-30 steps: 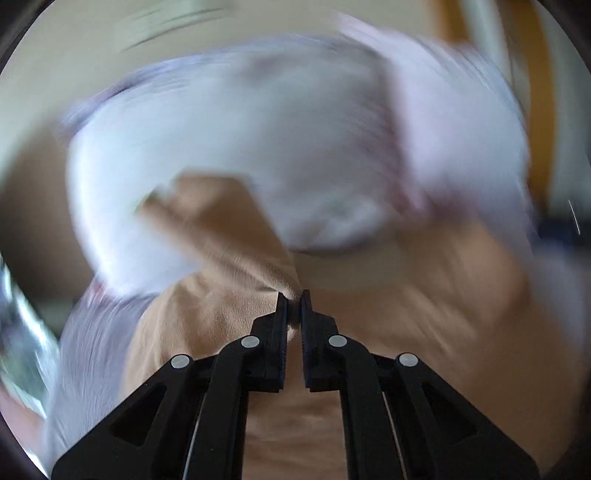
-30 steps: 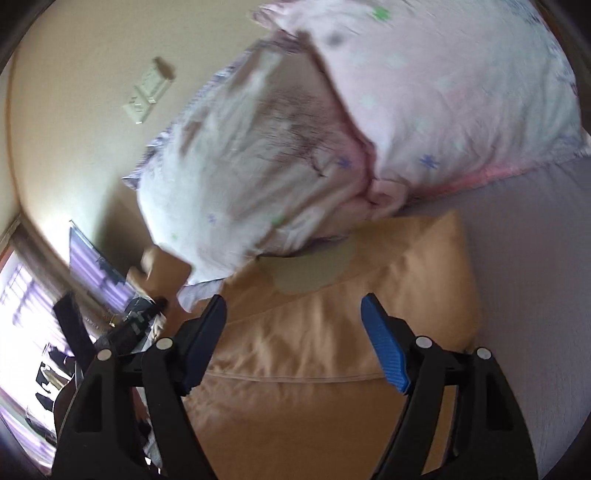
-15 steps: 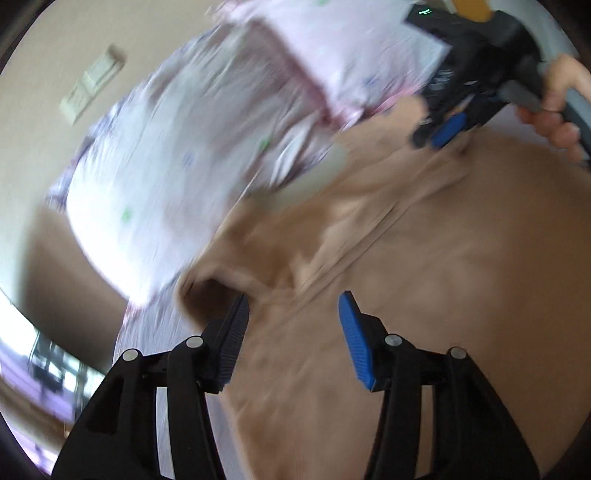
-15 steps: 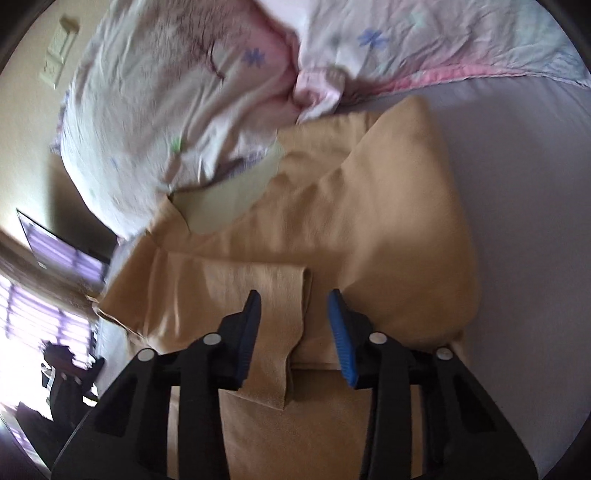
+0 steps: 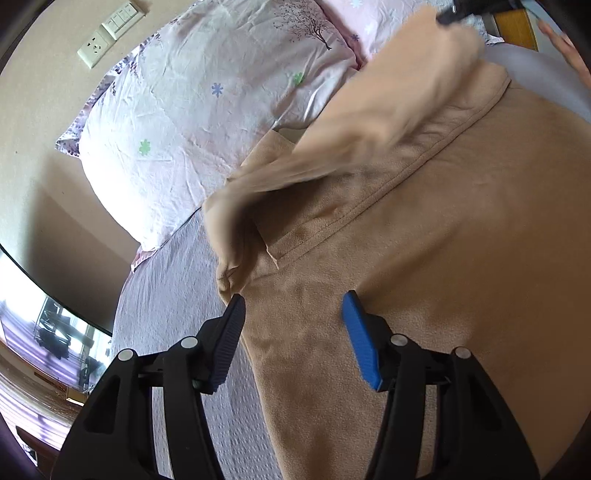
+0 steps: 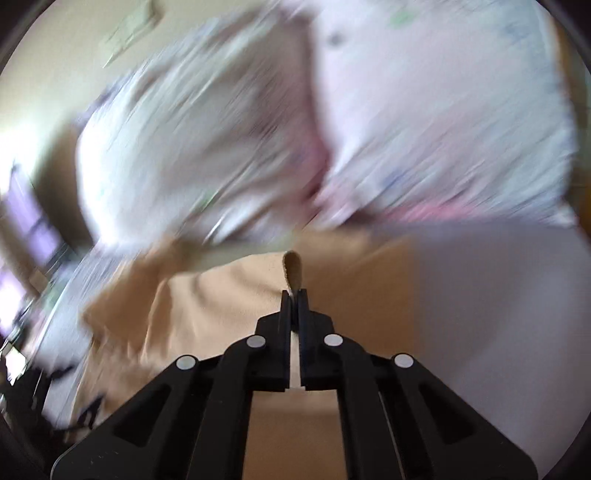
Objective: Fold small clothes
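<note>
Tan garment lies on the bed, pillows just beyond. Left tool released over its edge; right tool clenched on a lifted fold. Wall sockets sharp only in left view.

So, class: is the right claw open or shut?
Shut: in the right wrist view the right claw has both fingers pressed together on a fold of the tan garment.

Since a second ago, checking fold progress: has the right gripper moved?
Yes. The right gripper, open over the tan garment before, is now shut on its sleeve, raised toward the pillow.
</note>
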